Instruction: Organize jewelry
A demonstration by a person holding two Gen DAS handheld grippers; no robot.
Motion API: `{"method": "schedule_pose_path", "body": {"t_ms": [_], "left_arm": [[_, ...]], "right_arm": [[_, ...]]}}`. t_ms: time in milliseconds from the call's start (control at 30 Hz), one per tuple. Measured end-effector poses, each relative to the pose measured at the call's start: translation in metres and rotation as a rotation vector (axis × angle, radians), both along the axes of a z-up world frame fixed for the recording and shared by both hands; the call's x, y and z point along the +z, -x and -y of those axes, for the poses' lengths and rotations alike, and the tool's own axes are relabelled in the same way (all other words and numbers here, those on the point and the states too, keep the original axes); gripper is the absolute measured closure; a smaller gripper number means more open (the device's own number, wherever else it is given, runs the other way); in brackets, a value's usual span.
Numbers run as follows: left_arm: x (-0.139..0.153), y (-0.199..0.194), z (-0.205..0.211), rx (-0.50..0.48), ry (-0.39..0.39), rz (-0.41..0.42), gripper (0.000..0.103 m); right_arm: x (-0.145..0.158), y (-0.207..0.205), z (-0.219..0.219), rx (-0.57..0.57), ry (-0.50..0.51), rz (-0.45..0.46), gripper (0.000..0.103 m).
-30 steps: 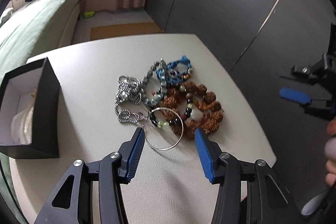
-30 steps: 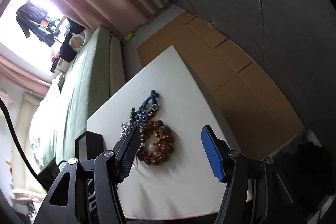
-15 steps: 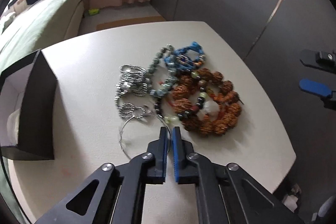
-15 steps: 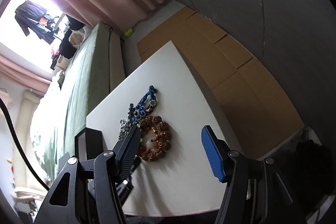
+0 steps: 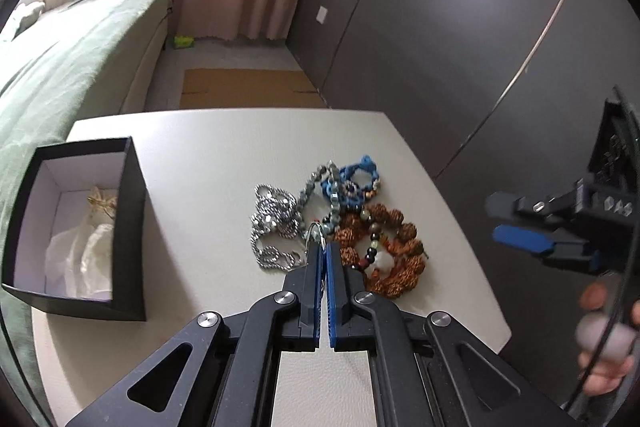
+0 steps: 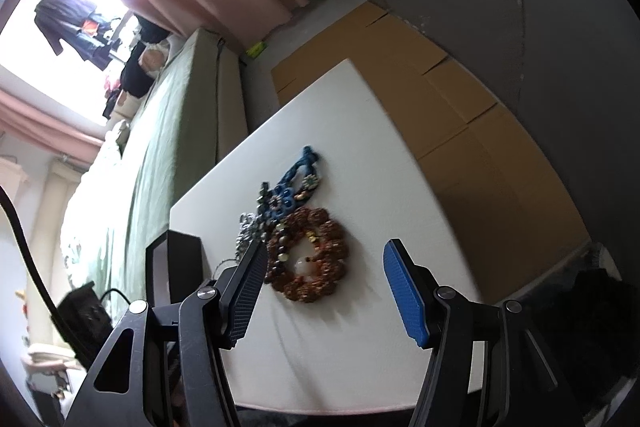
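Wire hoop, thin, silvery, edge-on

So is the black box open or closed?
Open. The black box has no lid on, and the left wrist view looks down onto its white inside walls, with white wrapping and something small and gold in it.
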State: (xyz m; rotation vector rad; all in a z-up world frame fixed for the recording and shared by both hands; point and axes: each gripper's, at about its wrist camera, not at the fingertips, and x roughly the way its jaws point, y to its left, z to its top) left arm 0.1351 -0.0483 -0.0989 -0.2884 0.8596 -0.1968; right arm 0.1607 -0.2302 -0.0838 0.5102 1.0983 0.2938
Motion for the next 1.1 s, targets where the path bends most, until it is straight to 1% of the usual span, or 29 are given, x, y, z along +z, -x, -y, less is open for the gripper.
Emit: {"method": "schedule_pose_path", "body": {"t_ms": [133, 267, 300, 367, 567, 633, 667, 700, 733, 800, 900, 1033, 1100], "left_arm": [[0.008, 0.001, -0.012, 0.024, 0.023, 0.018, 0.102], [0.014, 0.003, -0.03, 0.053, 0.052, 0.036, 0.101], [0.016, 0.003, -0.034, 0.06, 0.058, 0.041, 0.101], [0.02, 0.004, -0.044, 0.077, 0.071, 0.054, 0.102], [0.03, 0.004, -0.076, 0.13, 0.11, 0.084, 0.102], [0.033, 0.006, -0.087, 0.151, 0.119, 0.092, 0.101], [0.033, 0.006, -0.093, 0.164, 0.123, 0.094, 0.102], [0.034, 0.007, -0.1, 0.181, 0.127, 0.095, 0.102], [0.034, 0.007, -0.106, 0.198, 0.133, 0.095, 0.102], [0.033, 0.008, -0.121, 0.232, 0.145, 0.091, 0.102], [0.031, 0.008, -0.135, 0.265, 0.15, 0.084, 0.102], [0.024, 0.006, -0.145, 0.284, 0.163, 0.061, 0.101], [0.019, 0.003, -0.147, 0.285, 0.17, 0.044, 0.102]], "right_arm": [[-0.007, -0.005, -0.02, 0.041, -0.024, -0.004, 0.042], [-0.02, -0.012, -0.043, 0.087, -0.043, -0.021, 0.06], [-0.024, -0.015, -0.049, 0.099, -0.053, -0.029, 0.064], [-0.032, -0.019, -0.059, 0.111, -0.058, -0.049, 0.067], [-0.053, -0.032, -0.078, 0.107, -0.025, -0.102, 0.069], [-0.058, -0.036, -0.081, 0.1, -0.021, -0.113, 0.073], [-0.06, -0.038, -0.083, 0.099, -0.019, -0.12, 0.079], [-0.062, -0.039, -0.084, 0.097, -0.02, -0.127, 0.09], [-0.063, -0.04, -0.084, 0.091, -0.023, -0.128, 0.092], [-0.061, -0.04, -0.083, 0.08, -0.028, -0.114, 0.092], [-0.047, -0.038, -0.084, 0.078, -0.042, -0.057, 0.092], [-0.024, -0.031, -0.088, 0.097, -0.083, 0.026, 0.092], [-0.016, -0.029, -0.09, 0.109, -0.092, 0.047, 0.092]]}}
